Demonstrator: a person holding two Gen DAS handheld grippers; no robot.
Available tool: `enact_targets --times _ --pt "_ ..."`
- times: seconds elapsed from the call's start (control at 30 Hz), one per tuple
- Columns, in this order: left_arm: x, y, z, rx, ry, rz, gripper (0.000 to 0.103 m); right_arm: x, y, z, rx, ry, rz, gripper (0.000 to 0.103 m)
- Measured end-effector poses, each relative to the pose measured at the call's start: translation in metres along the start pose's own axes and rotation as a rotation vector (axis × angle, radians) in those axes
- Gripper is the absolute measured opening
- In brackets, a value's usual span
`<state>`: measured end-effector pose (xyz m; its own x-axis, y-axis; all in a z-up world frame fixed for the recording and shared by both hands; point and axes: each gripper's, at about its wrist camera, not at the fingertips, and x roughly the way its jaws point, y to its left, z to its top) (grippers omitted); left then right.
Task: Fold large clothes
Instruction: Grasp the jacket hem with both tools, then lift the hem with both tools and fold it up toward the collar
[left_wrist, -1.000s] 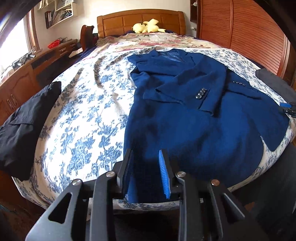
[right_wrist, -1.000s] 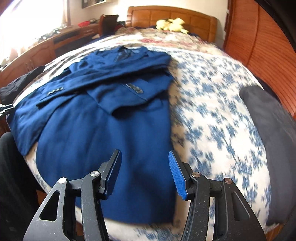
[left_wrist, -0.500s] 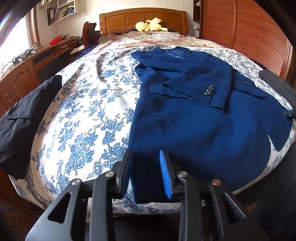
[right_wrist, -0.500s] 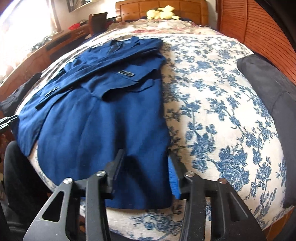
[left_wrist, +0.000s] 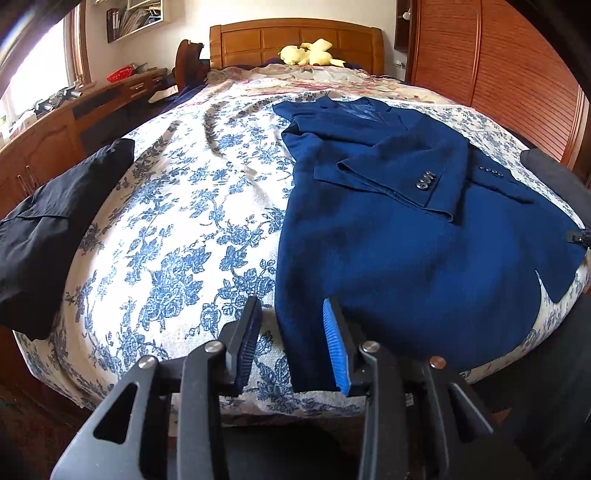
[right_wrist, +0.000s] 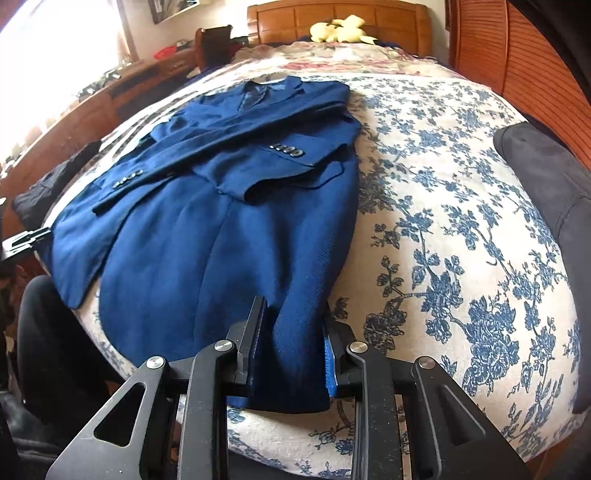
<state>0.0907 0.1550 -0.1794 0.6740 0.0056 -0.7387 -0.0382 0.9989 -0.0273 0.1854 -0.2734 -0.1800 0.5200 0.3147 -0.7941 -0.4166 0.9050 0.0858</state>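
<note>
Blue jacket (left_wrist: 388, 251) lies flat ahead on the floral bedspread (left_wrist: 177, 229). Left gripper (left_wrist: 291, 343) jaws narrow, opening, hem corner between, left pad clear. Right gripper (right_wrist: 291, 347) closing, pinching the hem.

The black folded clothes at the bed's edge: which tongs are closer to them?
Left. The left tongs sit at the blue jacket's hem corner, on the side with the black clothes. The right tongs are at the opposite hem corner.
</note>
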Motion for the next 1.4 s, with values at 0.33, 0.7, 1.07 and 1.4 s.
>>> enact_targets --times 0.33,0.7,1.07,1.4 --pt "-0.001 0.001 -0.003 -0.013 -0.017 -0.002 0.034 0.006 0.000 -0.004 -0.001 0.016 -0.002 0.027" --pt "-0.004 0.004 -0.008 -0.046 -0.030 -0.021 0.034 0.009 0.002 -0.006 -0.006 0.013 -0.006 0.030" --pt "-0.022 0.002 -0.003 -0.093 -0.068 -0.099 0.002 0.002 0.003 0.001 0.034 -0.008 0.088 0.011" --pt "-0.089 -0.021 0.055 -0.017 -0.269 -0.105 0.001 -0.059 0.021 0.044 0.053 -0.231 0.185 0.005"
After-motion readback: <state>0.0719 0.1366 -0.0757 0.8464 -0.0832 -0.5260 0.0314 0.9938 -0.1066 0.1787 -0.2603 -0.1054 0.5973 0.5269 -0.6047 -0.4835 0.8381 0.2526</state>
